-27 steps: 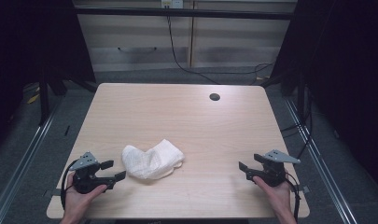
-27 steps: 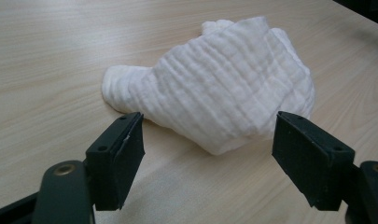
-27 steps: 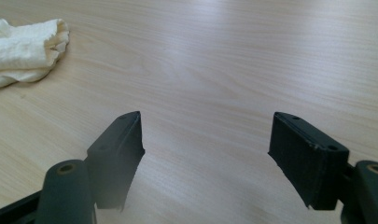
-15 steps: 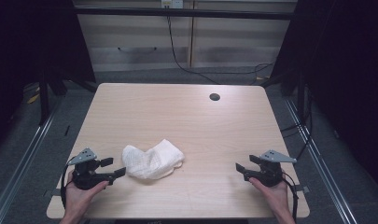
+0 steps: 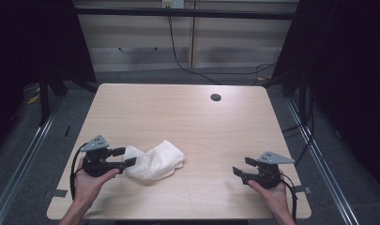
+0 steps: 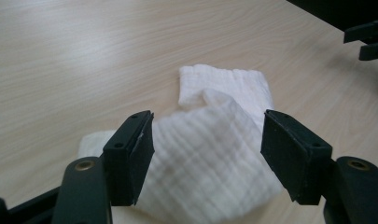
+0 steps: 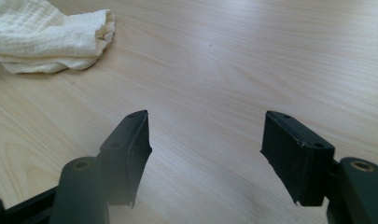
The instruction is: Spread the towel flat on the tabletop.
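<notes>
L gripper [image 5: 123,157]: jaws wide, straddling near edge of white cloth [image 5: 155,159].
R gripper [image 5: 241,168]: jaws wide, holding nothing, bare table [image 5: 201,122] around.

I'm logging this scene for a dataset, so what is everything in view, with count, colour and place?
cloth: one, white, crumpled, on the near left part of the table, right at the open jaws of the left tool.
table: one, light wood, centre of the high view.
hole: one, dark, round, in the tabletop near the far edge, right of centre.
cables: a few, black, on the floor beyond the table.
left tool: one, black with a grey plate, near left, jaws open toward the cloth.
right tool: one, black with a grey plate, near right, jaws open over bare wood.
hands: two, one holding each tool, at the near edge.
</notes>
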Available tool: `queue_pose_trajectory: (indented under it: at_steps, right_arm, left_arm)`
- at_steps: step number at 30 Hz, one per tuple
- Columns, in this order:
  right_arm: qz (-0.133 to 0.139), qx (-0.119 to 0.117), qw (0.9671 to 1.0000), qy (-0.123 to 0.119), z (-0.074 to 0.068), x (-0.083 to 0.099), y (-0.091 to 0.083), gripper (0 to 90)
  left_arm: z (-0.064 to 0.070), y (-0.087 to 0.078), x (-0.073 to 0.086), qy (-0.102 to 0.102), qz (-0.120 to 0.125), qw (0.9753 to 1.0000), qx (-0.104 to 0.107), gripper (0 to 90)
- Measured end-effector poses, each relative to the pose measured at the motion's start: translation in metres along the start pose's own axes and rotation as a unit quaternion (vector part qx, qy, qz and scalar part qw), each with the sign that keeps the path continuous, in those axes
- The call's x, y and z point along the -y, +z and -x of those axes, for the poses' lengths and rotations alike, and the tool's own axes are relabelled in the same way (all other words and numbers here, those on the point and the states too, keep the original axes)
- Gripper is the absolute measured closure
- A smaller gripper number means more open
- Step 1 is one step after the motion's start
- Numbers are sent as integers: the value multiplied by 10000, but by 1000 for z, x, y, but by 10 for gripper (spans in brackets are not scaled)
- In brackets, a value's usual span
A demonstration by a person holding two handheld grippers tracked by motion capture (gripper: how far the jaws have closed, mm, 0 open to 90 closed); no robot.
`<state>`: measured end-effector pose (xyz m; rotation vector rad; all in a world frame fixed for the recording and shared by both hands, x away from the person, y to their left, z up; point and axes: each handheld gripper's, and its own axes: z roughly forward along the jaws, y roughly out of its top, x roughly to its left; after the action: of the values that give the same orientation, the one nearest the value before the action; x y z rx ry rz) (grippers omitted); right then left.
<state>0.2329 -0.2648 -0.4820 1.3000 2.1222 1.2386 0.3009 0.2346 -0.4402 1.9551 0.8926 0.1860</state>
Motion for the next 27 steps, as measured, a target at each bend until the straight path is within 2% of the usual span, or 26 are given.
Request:
queue_pose_trajectory:
  at_steps: [1, 2, 3, 4, 6, 8, 12, 13, 16, 17, 18, 20, 21, 22, 25, 27]
  right_arm:
    - [-11, -14, 10000, 6, 0, 0, 1, 321]
    - [-35, 7, 10000, -6, 0, 0, 1, 320]
    - [-40, 3, 10000, -12, 0, 0, 1, 319]
    - [-44, -11, 10000, -22, 0, 0, 1, 317]
    - [-57, -18, 10000, -12, 0, 0, 2, 312]
    - [-106, -44, 9999, -8, 0, 1, 3, 305]
    - [-215, 23, 9997, -75, -3, 3, 5, 277]
    - [-235, 34, 9997, -114, -4, 3, 6, 275]
    - [-259, -13, 9996, -112, -4, 4, 7, 275]
    - [-259, -13, 9996, -112, -4, 4, 7, 275]
    - [-289, -51, 9995, -109, -4, 5, 8, 275]
    - [-296, -59, 9995, -115, -4, 5, 8, 275]
    - [-312, -71, 9994, -95, -5, 5, 9, 275]
    - [-365, -76, 9993, -90, -5, 6, 9, 274]
    - [-382, -91, 9992, -73, -7, 6, 10, 274]
    - [-375, -106, 9992, -75, -7, 6, 10, 274]
  left_arm:
    - [0, 5, -1, -32, -10, 10000, 66, 330]
    - [2, 21, 0, 24, -143, 9999, 88, 327]
    - [3, 28, 2, 58, -304, 9993, 194, 317]
    - [4, 33, 4, 103, -421, 9989, 175, 297]
    - [6, 37, 7, 146, -483, 9987, 120, 278]
    - [7, 42, 11, 180, -598, 9979, 174, 265]
    - [7, 52, 15, 334, -781, 9964, 16, 241]
    - [6, 54, 16, 306, -833, 9961, 23, 243]
    - [4, 60, 20, 374, -904, 9952, -42, 390]
    - [2, 62, 22, 429, -1006, 9940, -21, 390]
    - [2, 64, 23, 451, -1035, 9936, -3, 534]
    - [2, 66, 24, 417, -1056, 9935, 65, 612]
    - [2, 67, 25, 364, -1026, 9940, 59, 612]
    - [2, 69, 26, 256, -1016, 9944, 157, 661]
    - [0, 70, 26, 169, -1007, 9945, 241, 684]
    - [1, 71, 26, 172, -1017, 9944, 213, 686]
